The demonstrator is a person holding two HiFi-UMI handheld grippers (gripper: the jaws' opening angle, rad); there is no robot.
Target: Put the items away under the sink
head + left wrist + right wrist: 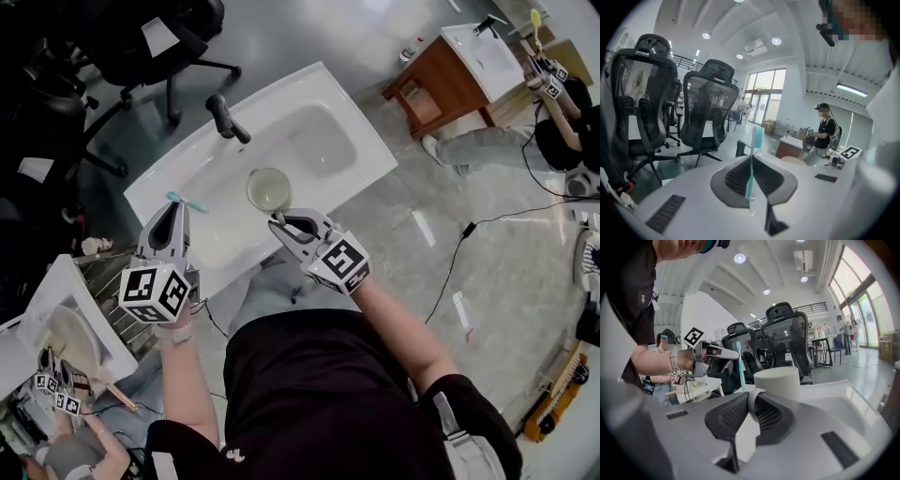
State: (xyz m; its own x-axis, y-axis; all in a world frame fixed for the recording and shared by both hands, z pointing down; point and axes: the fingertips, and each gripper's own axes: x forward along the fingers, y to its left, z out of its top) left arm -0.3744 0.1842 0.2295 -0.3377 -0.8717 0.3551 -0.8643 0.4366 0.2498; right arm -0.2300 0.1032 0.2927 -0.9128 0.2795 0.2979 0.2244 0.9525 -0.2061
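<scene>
My left gripper (176,210) is shut on a teal toothbrush (184,200) and hovers over the near left part of the white sink top (361,173). In the left gripper view the toothbrush (752,161) stands upright between the pads, bristles up. To its right, my right gripper (279,223) is shut on the handle of a pale cup (269,187), held above the sink top's front edge. In the right gripper view the cup (778,379) sits just past the jaws with its handle (751,406) clamped. The left gripper (723,352) and its toothbrush (740,365) show beyond.
A black faucet (228,118) stands at the back of the basin (319,141). Black office chairs (159,42) are behind the sink. A wooden vanity (448,84) and a seated person (497,142) are at the right. A cable (469,234) lies on the floor.
</scene>
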